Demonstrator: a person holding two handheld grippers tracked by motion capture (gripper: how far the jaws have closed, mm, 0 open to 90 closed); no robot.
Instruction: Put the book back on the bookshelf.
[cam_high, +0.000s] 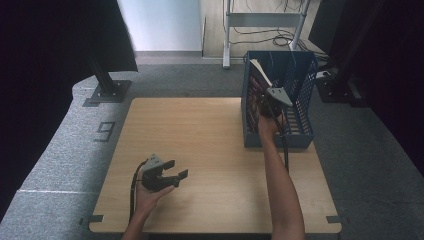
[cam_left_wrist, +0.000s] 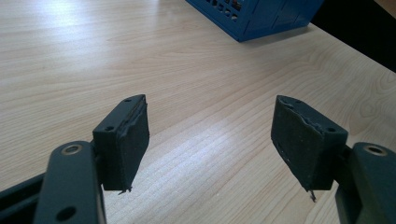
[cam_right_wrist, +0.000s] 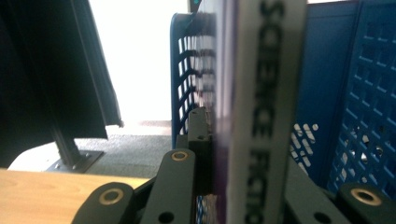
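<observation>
You are holding the book (cam_right_wrist: 261, 112) clamped in your right claw (cam_high: 267, 107) over the crate (cam_high: 305, 137), not yet released, while your left claw (cam_left_wrist: 210, 140) is gaping idle above the desk (cam_high: 210, 150).

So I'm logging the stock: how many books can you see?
1: a book clamped upright in the right gripper, at the near-left wall of the blue crate. Others may be hidden inside the crate.

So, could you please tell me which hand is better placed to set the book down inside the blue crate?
The right. Its hand-held gripper is shut on the book, already over the blue crate. The left hand-held gripper hovers open above the table, well away from the crate.
</observation>
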